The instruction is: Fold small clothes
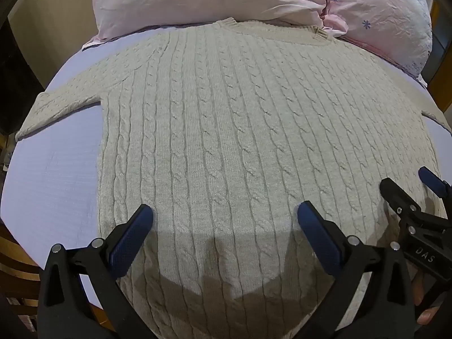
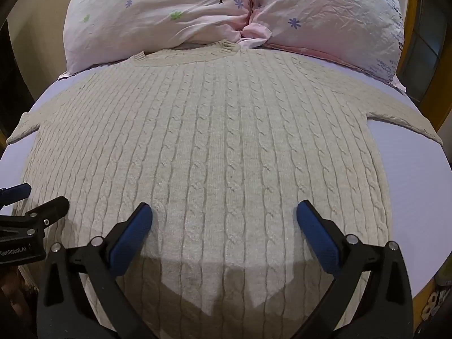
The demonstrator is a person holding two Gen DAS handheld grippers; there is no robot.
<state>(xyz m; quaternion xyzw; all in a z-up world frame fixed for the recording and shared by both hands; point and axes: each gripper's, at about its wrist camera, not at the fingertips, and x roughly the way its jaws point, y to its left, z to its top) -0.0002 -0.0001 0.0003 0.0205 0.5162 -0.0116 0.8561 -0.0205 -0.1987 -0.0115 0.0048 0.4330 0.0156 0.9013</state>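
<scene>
Sweater: a cream cable-knit sweater (image 1: 226, 130) lies flat across a bed (image 1: 56, 175) covered in a pale lavender sheet, neckline toward the pillows, hem toward the cameras.
Sleeves: its left-hand sleeve (image 1: 62, 104) and right-hand sleeve (image 2: 401, 113) both stretch outward over the sheet.
Collar: the ribbed collar (image 2: 226, 46) touches the base of the pillows.
Pillows: two pink flower-print pillows (image 2: 175, 8) stand side by side at the head of the bed; one carries a tree motif.
Left gripper: the left gripper (image 1: 224, 220) hovers above the lower left part of the sweater, blue-padded fingers (image 1: 130, 240) spread wide, nothing between them.
Right gripper: the right gripper (image 2: 224, 220) hangs above the lower right part of the sweater, jaws equally wide apart and empty; its fingers also show at the right edge of the left wrist view.
Shadows: both grippers cast dark shapes on the knit near the hem.
</scene>
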